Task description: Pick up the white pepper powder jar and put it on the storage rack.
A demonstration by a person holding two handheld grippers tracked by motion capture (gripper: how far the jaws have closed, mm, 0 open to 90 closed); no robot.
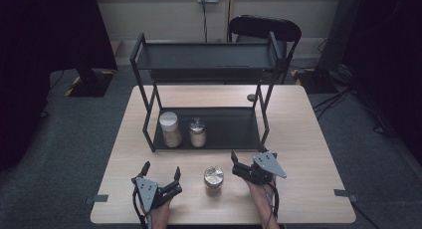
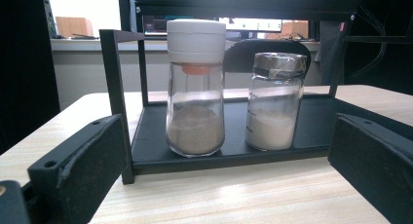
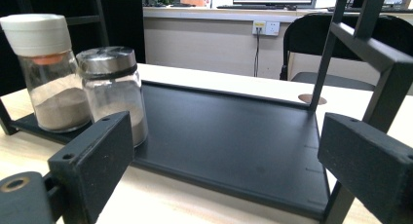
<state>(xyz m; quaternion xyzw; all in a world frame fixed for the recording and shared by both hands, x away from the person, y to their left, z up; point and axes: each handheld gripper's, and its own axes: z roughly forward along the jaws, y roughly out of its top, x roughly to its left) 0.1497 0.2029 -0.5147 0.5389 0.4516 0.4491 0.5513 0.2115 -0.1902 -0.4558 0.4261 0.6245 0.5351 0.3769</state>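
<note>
A black two-tier rack (image 1: pixel 234 127) stands at the back of the wooden table (image 1: pixel 303 139). On the left part of its lower shelf (image 3: pixel 234 141) stand a white-capped jar of brown powder (image 1: pixel 170 129) (image 2: pixel 195 87) (image 3: pixel 48 73) and, to its right, a metal-lidded jar of pale powder (image 1: pixel 197 133) (image 2: pixel 275 102) (image 3: pixel 113 87). A third, silver-lidded jar (image 1: pixel 213 177) stands on the table in front of the rack, between my grippers. My left gripper (image 1: pixel 161 169) (image 2: pixel 226 136) is open and empty at the near left, facing the two shelf jars. My right gripper (image 1: pixel 247 154) (image 3: pixel 226 131) is open and empty, right of the table jar, facing the lower shelf.
The rack's top shelf (image 1: pixel 204 57) carries nothing. Thin black posts (image 1: pixel 263 109) frame the lower shelf's opening. A black chair (image 1: pixel 263 27) stands behind the table. A small round disc (image 1: pixel 251 97) lies on the table behind the rack's right post.
</note>
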